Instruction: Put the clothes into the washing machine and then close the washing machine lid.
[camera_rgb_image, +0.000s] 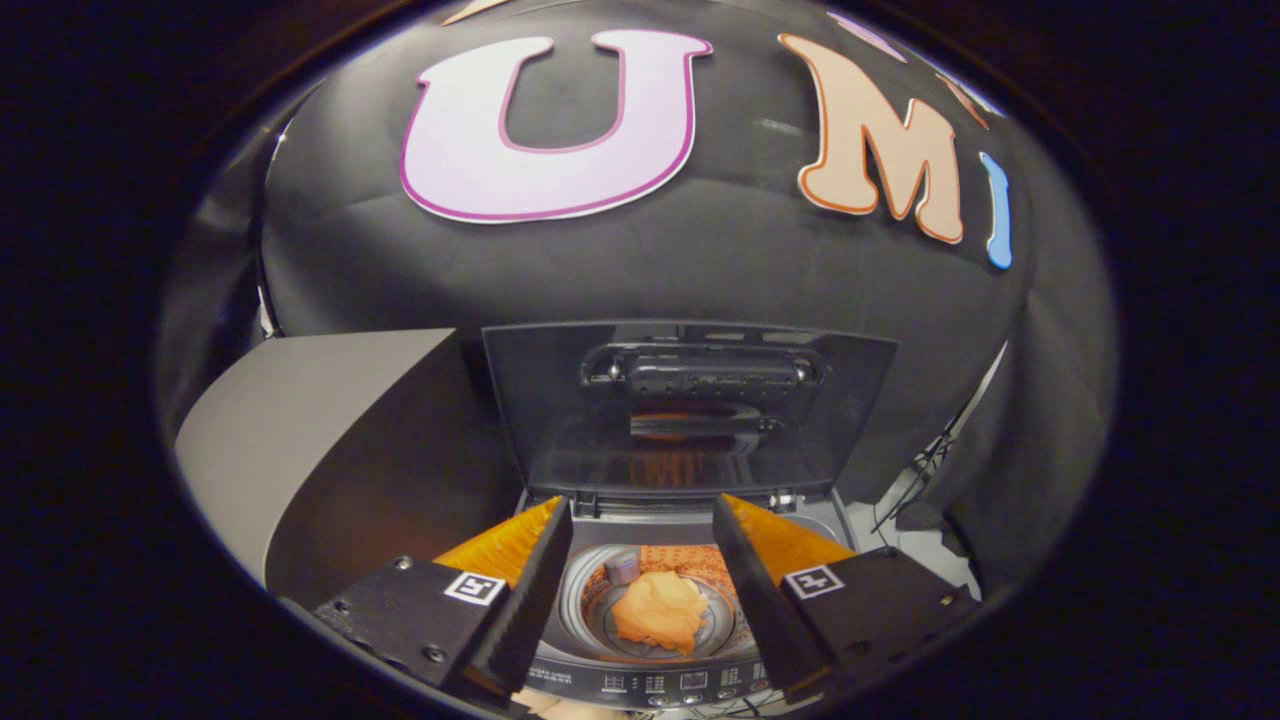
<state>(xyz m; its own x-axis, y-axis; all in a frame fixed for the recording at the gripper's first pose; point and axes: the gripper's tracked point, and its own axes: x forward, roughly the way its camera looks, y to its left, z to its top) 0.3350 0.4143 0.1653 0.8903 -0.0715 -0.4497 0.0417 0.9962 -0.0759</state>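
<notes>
I hold my tool above the washing machine, its two fingers spread wide apart and holding nothing. Between them, down in the round ribbed metal drum, lies the clothes bundle, a soft, crumpled orange heap resting on the drum's bottom. The glossy dark lid stands upright beyond the fingers, hinged at the back, its moulded handle facing me. A smooth grey panel curves away beside the machine.

Washing machine panel markings seemingly illegible.
</notes>
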